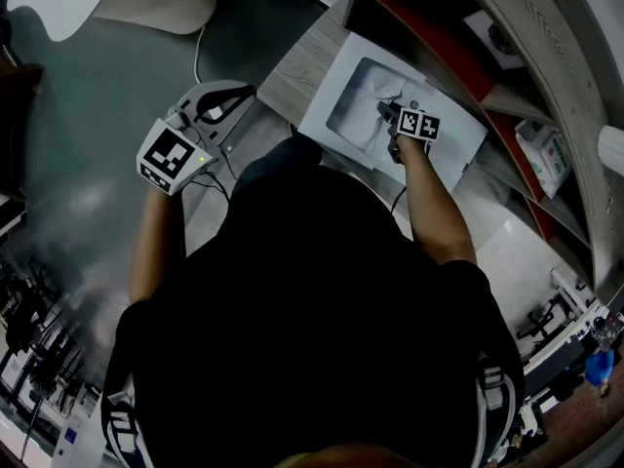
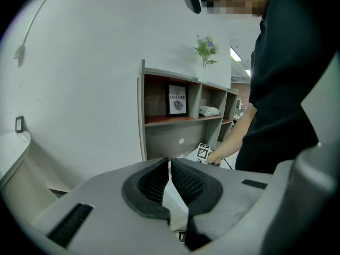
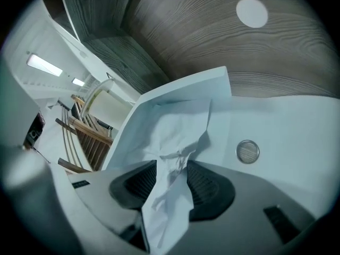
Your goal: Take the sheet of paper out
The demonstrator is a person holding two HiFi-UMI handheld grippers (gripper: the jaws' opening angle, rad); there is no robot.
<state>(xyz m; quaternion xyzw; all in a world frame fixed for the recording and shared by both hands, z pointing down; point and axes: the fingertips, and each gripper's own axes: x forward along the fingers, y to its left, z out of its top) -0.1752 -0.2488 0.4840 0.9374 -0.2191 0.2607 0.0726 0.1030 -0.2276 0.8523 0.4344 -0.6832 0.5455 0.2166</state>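
1. The left gripper point(image 2: 170, 163) is held well to the left of the white envelope point(image 1: 331, 86), off the surface point(image 1: 292, 66). Its ribbed black jaws are drawn almost together, only a thin slit between them, and they hold nothing
2. The envelope lies flat on the pale wood-grain surface. It is smooth, stiff-looking and rectangular, with its flap lifted and a round metal snap point(image 3: 247, 151) on its face
3. The sheet of paper point(image 3: 178, 129) sits in the envelope's opening. It is thin, white and heavily crumpled into soft folds
4. The right gripper point(image 3: 178, 166) is over the envelope, jaws closed on a bunched ridge of the sheet
5. Risks, as I judge them:
   - the pinch takes only a small twist of thin paper, so a sharp pull could tear it
   - nothing pins the envelope, so it may lift or slide along with the sheet
   - the crumpled folds could snag on the opening's edge
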